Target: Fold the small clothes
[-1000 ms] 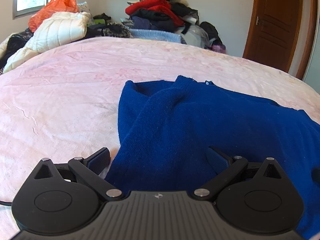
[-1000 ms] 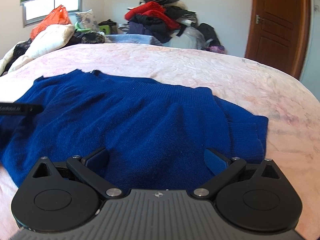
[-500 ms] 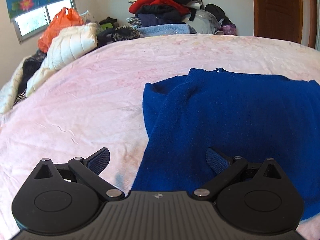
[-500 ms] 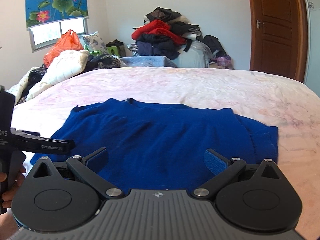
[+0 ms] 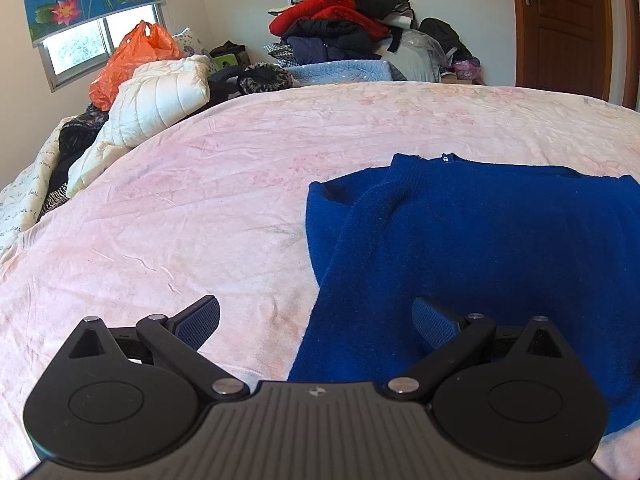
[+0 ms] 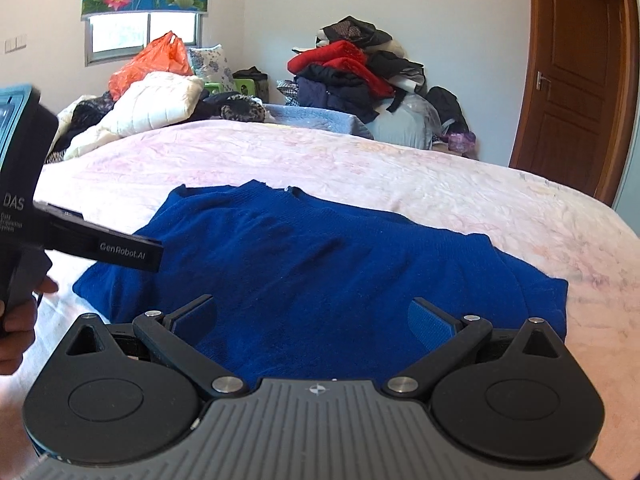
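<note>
A dark blue knit sweater [image 5: 472, 240] lies on the pink bedspread [image 5: 192, 216], its sleeves folded in over the body. It also shows in the right wrist view [image 6: 320, 264]. My left gripper [image 5: 316, 320] is open and empty, raised above the sweater's near left edge. My right gripper [image 6: 312, 320] is open and empty, raised above the sweater's near hem. The left gripper's body [image 6: 100, 248] shows at the left of the right wrist view, held by a hand.
A white padded jacket [image 5: 156, 100] and an orange plastic bag [image 5: 132, 60] lie at the bed's far left. A pile of clothes [image 5: 340, 36] stands behind the bed. A brown door [image 6: 576, 80] is at the right.
Both grippers have lifted up and back from the sweater, so more of the bed and room shows. The jaws stay open. The sweater has not moved.
</note>
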